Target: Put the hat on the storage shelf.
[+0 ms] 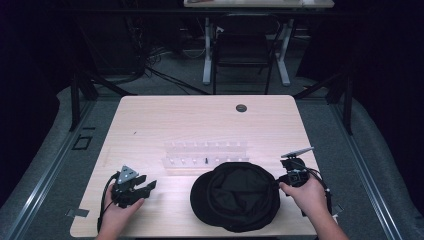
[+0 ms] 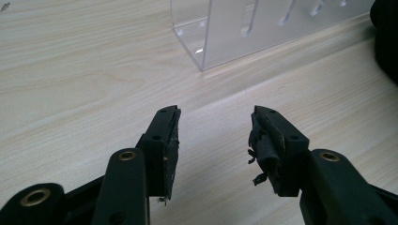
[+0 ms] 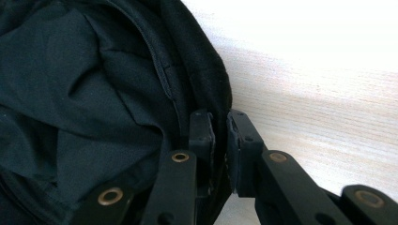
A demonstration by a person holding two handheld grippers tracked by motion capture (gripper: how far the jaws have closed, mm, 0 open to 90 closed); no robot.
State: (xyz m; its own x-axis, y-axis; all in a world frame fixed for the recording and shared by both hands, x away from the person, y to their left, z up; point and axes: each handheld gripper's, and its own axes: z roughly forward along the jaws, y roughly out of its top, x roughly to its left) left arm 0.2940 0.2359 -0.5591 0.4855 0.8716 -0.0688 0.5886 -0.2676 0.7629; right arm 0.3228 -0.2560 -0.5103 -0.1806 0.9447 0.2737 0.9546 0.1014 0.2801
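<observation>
A black cap [image 1: 240,195] lies upside down on the light wooden table [image 1: 150,125], near the front edge. My right gripper [image 1: 279,183] is at the cap's right side. In the right gripper view the jaws are shut on the cap's rim [image 3: 206,89], with the dark lining [image 3: 84,93] spreading to the left of my right gripper [image 3: 219,125]. My left gripper [image 1: 150,186] rests low over the table, left of the cap and apart from it. It is open with nothing between its jaws [image 2: 213,129]. The cap's edge [image 2: 387,37] shows at the far right.
A clear acrylic rack [image 1: 205,155] [image 2: 263,28] with two slotted rows stands just behind the cap, with a small black piece [image 1: 206,160] in its front row. A round cable hole [image 1: 241,108] is at the table's back. A chair [image 1: 245,45] stands beyond the table.
</observation>
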